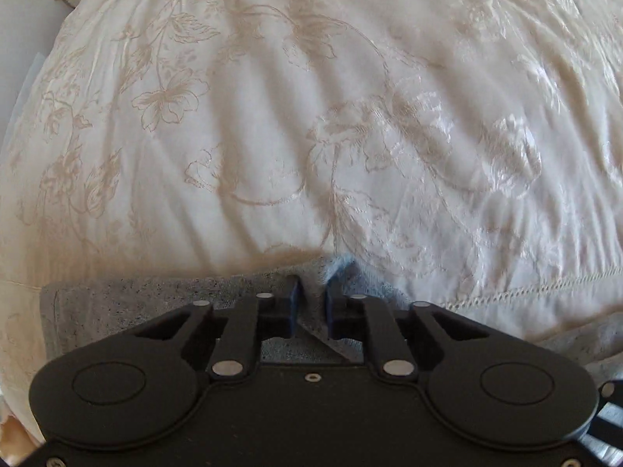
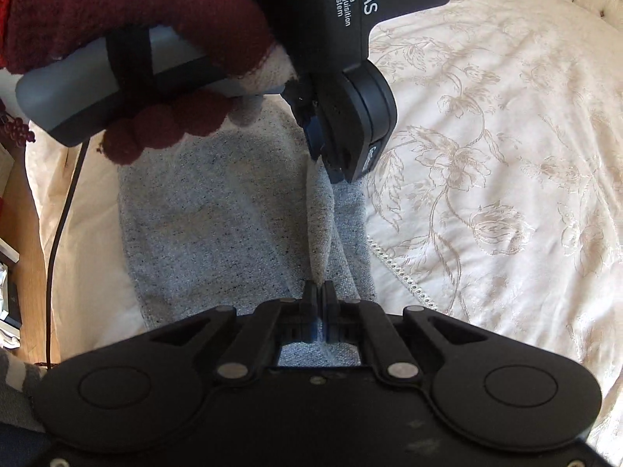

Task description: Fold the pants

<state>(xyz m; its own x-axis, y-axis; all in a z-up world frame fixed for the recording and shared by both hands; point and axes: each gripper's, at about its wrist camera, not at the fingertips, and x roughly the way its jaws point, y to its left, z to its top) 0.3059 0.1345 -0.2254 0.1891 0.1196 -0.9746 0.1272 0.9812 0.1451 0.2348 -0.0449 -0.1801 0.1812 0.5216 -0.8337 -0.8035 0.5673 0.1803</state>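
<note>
Grey speckled pants (image 2: 218, 210) are lying on a cream bedspread (image 2: 486, 155) with a floral pattern, occupying the 9 o'clock half of the right wrist view and running from 6 toward 12.

The right gripper (image 2: 320, 292), at 6 o'clock in that view, is pinching a raised ridge of the pants fabric, jaws almost together on it.

The left gripper (image 2: 327, 155), at 12 o'clock in the same view, is pointing steeply down onto the far end of that ridge; a hand (image 2: 128, 19) in a dark red knitted glove is gripping its grey handle. In the left wrist view, the jaws are standing narrow with a pinch of cloth rising between them.

A black cable (image 2: 62, 214) is hanging at 9 o'clock.
</note>
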